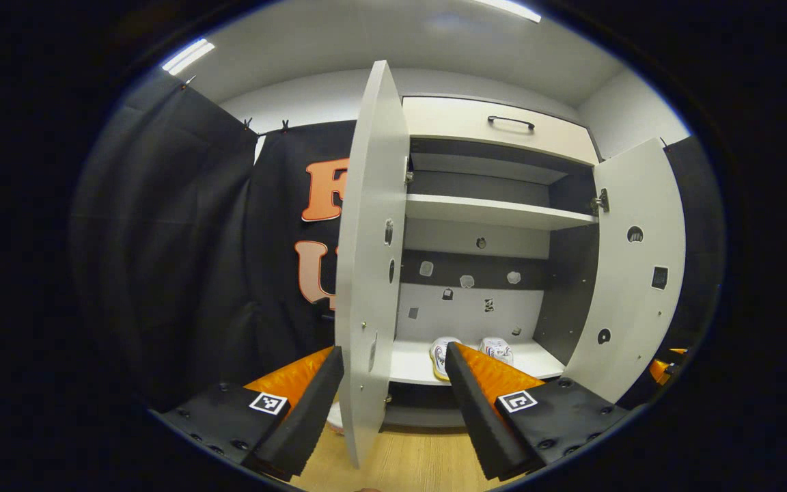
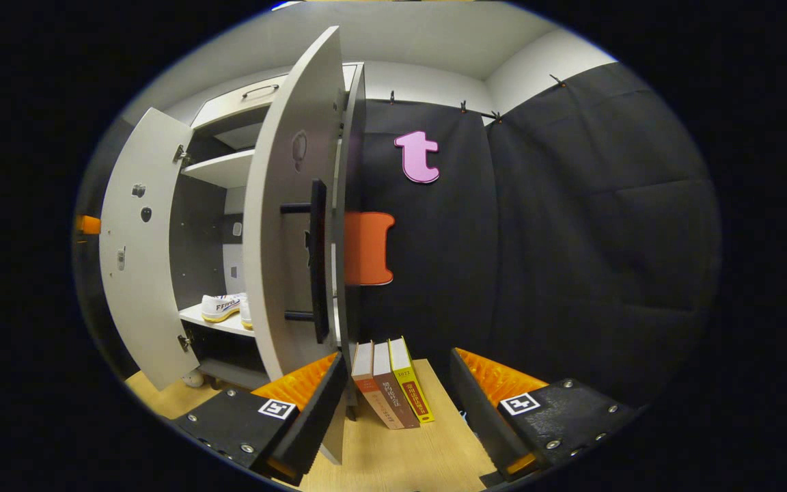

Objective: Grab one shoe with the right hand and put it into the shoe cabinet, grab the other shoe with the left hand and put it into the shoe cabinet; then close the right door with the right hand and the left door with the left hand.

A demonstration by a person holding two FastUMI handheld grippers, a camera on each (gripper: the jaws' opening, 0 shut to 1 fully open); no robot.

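Both shoes (image 1: 468, 350) set on cabinet (image 1: 503, 215) shelf, both doors open, left gripper (image 1: 393, 396) spread astride left door (image 1: 369, 260) edge, right gripper (image 2: 400, 403) spread beside right door (image 2: 291, 225).

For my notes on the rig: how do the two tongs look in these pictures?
Both the left tongs and the right tongs have two wedge-shaped fingers with ribbed inner faces. Each finger sits on a dark plate with bolts and carries a small square black-and-white marker.

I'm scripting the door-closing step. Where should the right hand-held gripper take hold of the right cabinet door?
Probably the vertical bar handle on the right door's outer face. It stands off the panel on two posts, so open fingers can straddle it, coming from the door's outer side, where the right hand-held gripper is.
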